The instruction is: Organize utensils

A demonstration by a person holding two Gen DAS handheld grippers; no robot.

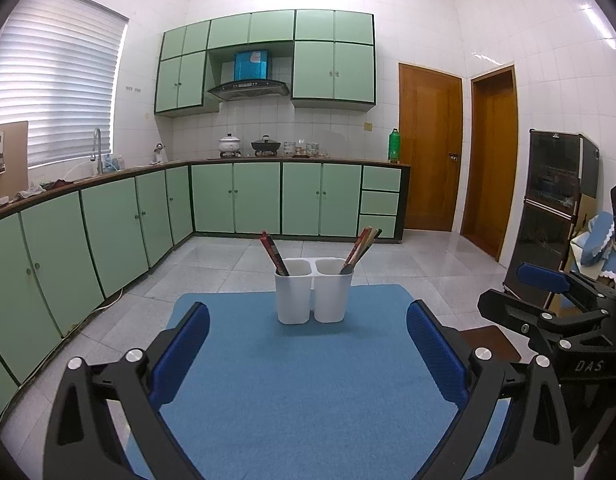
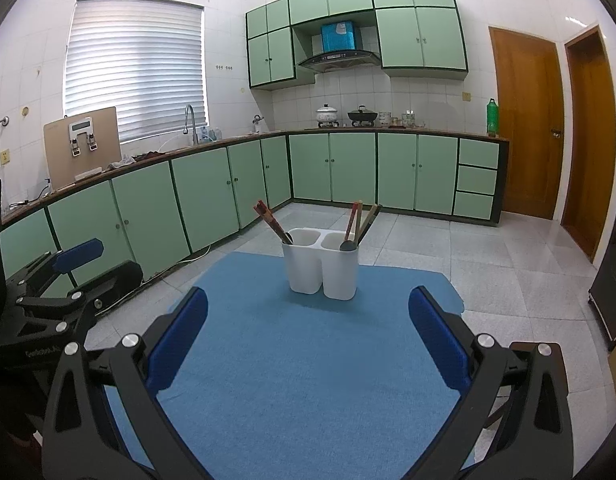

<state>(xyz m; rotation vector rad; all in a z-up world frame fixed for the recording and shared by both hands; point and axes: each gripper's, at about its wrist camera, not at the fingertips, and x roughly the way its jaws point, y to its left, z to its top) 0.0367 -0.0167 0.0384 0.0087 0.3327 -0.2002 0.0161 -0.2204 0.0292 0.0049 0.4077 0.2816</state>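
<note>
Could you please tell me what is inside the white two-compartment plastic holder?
The white two-compartment plastic holder has reddish-brown chopsticks in its left compartment and mixed chopsticks plus a dark spoon-like handle in the right. Their lower ends are hidden by the walls.

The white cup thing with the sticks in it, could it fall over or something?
Maybe. The white holder stands alone near the far edge of the blue mat, so a bump could tip it or push it off. The chopsticks lean outward above the rim, and a passing finger might catch them. Both the left gripper and right gripper are open and empty, so nothing steadies it.
</note>
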